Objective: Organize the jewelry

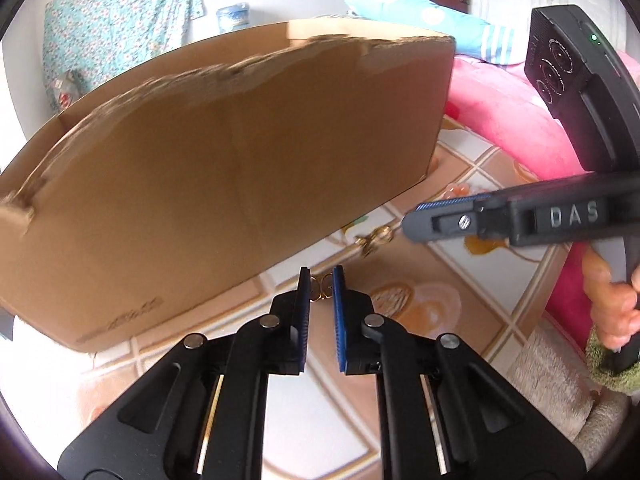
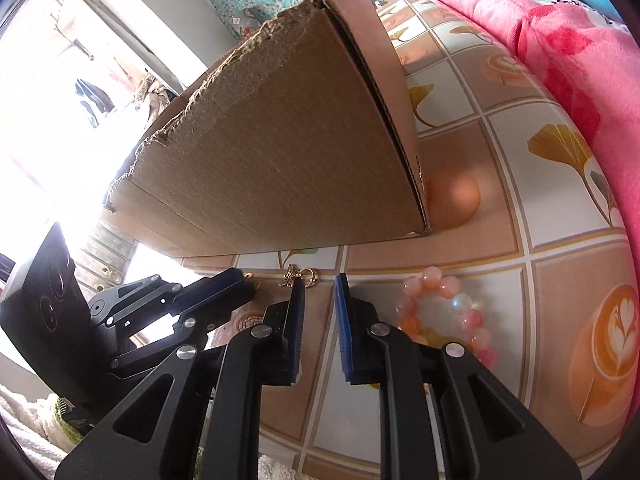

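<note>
A cardboard box (image 1: 224,168) stands on the patterned tablecloth; it also shows in the right wrist view (image 2: 288,168). My left gripper (image 1: 321,288) is open, its fingertips on either side of a small gold earring (image 1: 320,292) on the cloth by the box's base. My right gripper (image 2: 319,286) is open, just short of a gold butterfly earring (image 2: 298,276) that lies by the box; this earring also shows in the left wrist view (image 1: 374,238). A pink bead bracelet (image 2: 452,312) lies right of my right gripper.
The tablecloth (image 2: 500,184) has coffee and leaf prints. A pink blanket (image 2: 560,48) lies along the right side. The right gripper's body (image 1: 520,216) crosses the left wrist view at right. The left gripper (image 2: 208,292) shows at left in the right wrist view.
</note>
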Demonstrator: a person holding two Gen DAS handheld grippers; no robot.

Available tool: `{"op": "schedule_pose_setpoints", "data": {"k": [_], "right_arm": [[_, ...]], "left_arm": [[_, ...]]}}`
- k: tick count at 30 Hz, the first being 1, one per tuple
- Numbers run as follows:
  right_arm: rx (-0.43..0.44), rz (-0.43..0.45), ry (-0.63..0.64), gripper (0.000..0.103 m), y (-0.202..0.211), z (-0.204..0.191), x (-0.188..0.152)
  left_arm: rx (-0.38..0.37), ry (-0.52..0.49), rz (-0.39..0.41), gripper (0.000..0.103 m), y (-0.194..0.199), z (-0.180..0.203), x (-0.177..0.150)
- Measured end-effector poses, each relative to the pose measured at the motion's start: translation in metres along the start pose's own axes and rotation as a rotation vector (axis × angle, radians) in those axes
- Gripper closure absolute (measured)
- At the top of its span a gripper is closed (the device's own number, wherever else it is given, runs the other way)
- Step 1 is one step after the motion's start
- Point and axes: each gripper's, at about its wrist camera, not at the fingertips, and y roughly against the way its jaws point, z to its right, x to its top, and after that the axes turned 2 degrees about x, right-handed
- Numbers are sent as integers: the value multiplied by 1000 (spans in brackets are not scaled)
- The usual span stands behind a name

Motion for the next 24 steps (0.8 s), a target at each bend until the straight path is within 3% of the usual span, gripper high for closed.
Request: {"op": "schedule_pose_setpoints", "data": {"k": [12, 16, 24], "right_arm": [[-32, -14, 68, 87, 2, -30, -2], [-31, -33, 86, 81, -4, -41, -2], [-36, -54, 110, 81, -14, -56, 2]], "left_arm": [[72, 96, 4, 92, 18, -23, -23], [38, 144, 18, 91, 18, -32, -24], [-58, 237, 33, 87, 17, -45, -26]]}}
